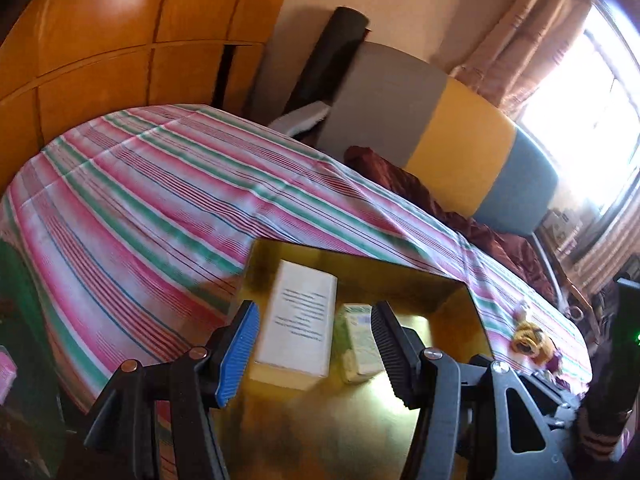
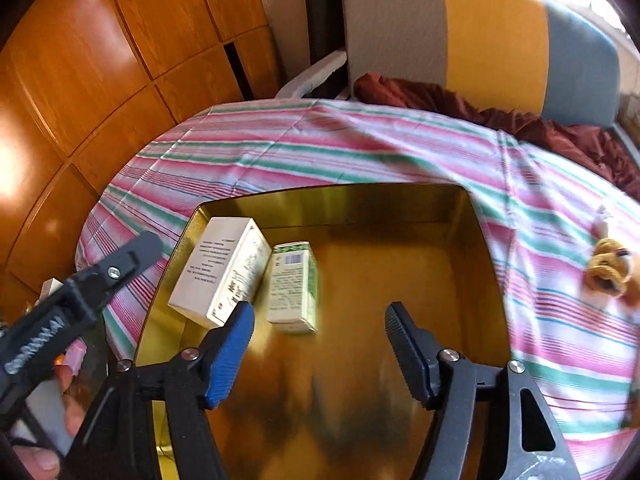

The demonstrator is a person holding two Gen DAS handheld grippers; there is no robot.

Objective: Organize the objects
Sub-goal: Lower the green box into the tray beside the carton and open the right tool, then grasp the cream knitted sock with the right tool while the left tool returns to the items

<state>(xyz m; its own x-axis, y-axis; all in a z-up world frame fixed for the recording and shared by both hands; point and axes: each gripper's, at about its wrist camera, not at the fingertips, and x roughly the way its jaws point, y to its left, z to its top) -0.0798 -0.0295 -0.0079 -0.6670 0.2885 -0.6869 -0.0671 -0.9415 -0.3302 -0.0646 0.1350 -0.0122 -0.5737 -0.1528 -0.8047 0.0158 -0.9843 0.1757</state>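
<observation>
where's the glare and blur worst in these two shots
Left wrist view: the window at upper right is blown out white, and the striped bedspread is smeared by motion. Right wrist view: bright glare patches sit on the wooden wardrobe, the gold tin floor is blurry, and the fisheye bends straight edges in both.

Bedroom, daylit.
Striped bedsheet (image 1: 160, 184), wooden wardrobe (image 1: 100, 40), grey-yellow-blue headboard (image 1: 460, 136), bright curtained window (image 1: 580, 92).

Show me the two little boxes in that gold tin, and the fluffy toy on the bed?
White box (image 2: 218, 270), right wrist view, printed top face.
Green-and-white box (image 2: 294, 286), right wrist view, top face.
Plush toy (image 2: 610, 270), right wrist view, tan body.
</observation>
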